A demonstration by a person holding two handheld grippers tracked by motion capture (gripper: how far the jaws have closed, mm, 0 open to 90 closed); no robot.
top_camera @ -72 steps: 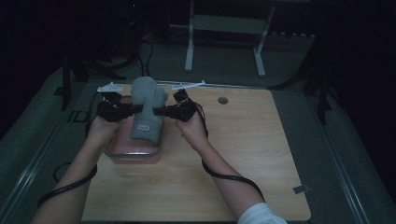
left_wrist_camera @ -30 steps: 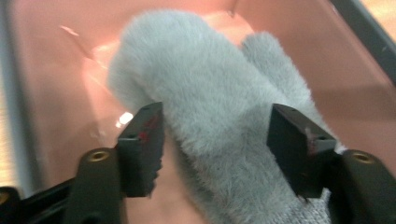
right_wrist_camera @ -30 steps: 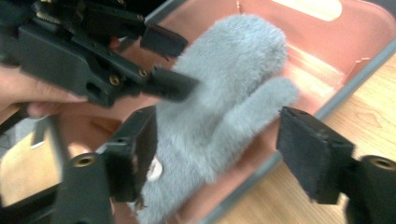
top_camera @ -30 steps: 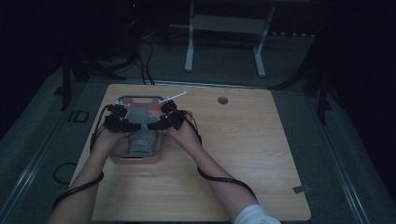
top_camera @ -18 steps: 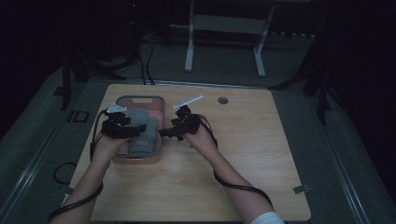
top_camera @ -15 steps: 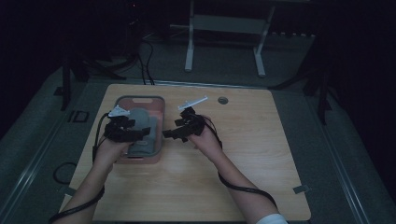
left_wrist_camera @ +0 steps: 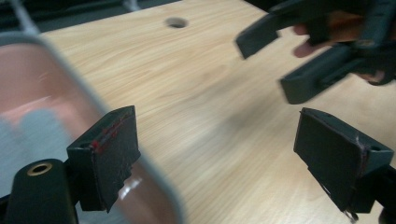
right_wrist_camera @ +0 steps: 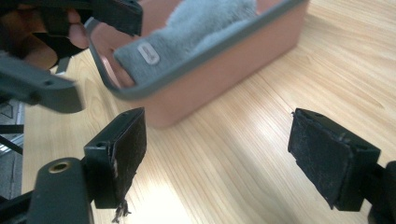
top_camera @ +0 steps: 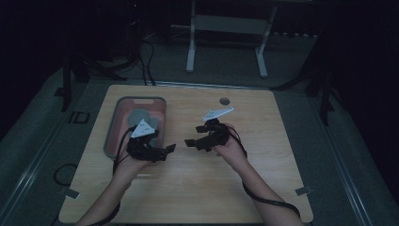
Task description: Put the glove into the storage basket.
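A pink bin with a grey rim (top_camera: 112,127) stands on the left of the wooden table, and a folded grey towel (top_camera: 136,117) lies inside it. My left gripper (top_camera: 164,149) hovers open and empty by the bin's near right corner. In the left gripper view its wide-apart pads (left_wrist_camera: 112,149) frame the bin's rim (left_wrist_camera: 88,88) and bare wood, with the towel (left_wrist_camera: 32,135) at the left. My right gripper (top_camera: 194,135) is open and empty, a little right of the bin. Over its pads (right_wrist_camera: 123,149) the right gripper view looks at the bin wall (right_wrist_camera: 224,79) and the towel (right_wrist_camera: 201,23).
A round hole (top_camera: 224,100) sits in the tabletop near the far edge. Bare wood (top_camera: 263,141) stretches to the right and toward the near edge. A metal stand (top_camera: 226,23) and cables lie on the dark floor behind the table.
Both grippers lowered the grey towel into the bin, let it go, and drew back toward the near side, the right one moving off to the right.
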